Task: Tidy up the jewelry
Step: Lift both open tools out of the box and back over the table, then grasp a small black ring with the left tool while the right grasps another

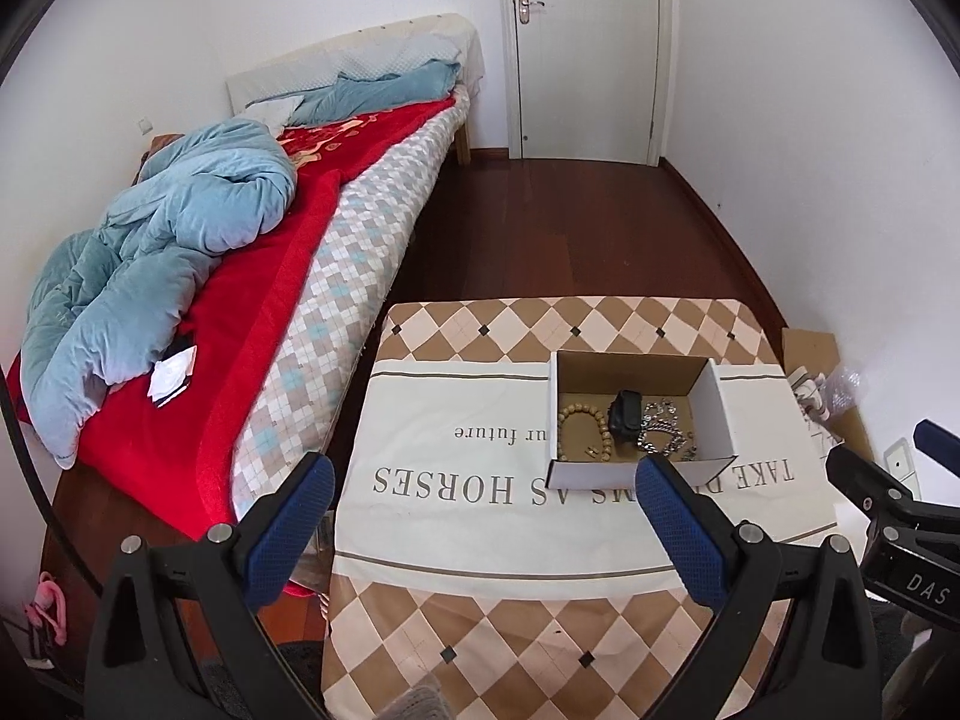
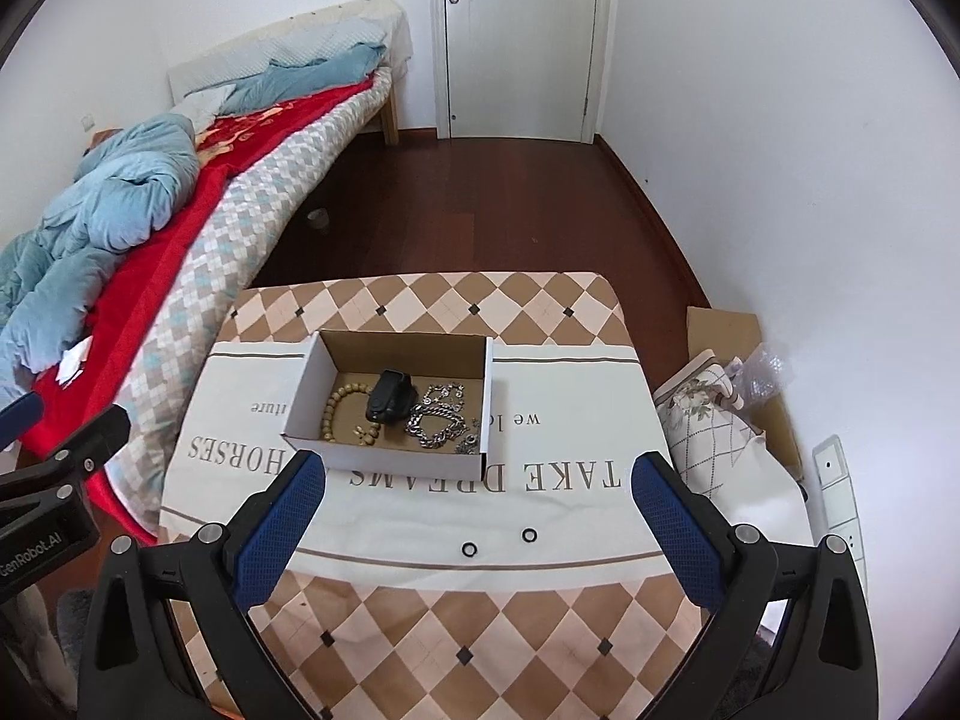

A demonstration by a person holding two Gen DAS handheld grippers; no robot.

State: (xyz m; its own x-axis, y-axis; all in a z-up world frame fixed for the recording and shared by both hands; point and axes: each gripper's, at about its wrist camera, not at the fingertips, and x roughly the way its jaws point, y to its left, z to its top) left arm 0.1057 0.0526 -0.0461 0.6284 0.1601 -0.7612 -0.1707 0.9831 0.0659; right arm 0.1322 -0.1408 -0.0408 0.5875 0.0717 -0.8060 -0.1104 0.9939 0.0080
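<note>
An open cardboard box (image 2: pixel 312 372) (image 1: pixel 717 408) stands on the table. Inside lie a wooden bead bracelet (image 2: pixel 337 405) (image 1: pixel 576 420), a black wristband (image 2: pixel 390 399) (image 1: pixel 624 414) and silver chains (image 2: pixel 441 420) (image 1: pixel 663 426). Two small black rings (image 2: pixel 470 549) (image 2: pixel 528 535) lie on the cloth in front of the box. My right gripper (image 2: pixel 480 504) is open and empty, above the cloth near the rings. My left gripper (image 1: pixel 486 504) is open and empty, left of the box.
The table (image 2: pixel 420 630) wears a checked cloth with printed words. A bed (image 1: pixel 300 276) with red and blue blankets runs along the left. Cardboard and a cushion (image 2: pixel 708 414) lie on the floor at the right. A closed door (image 2: pixel 516 36) is at the back.
</note>
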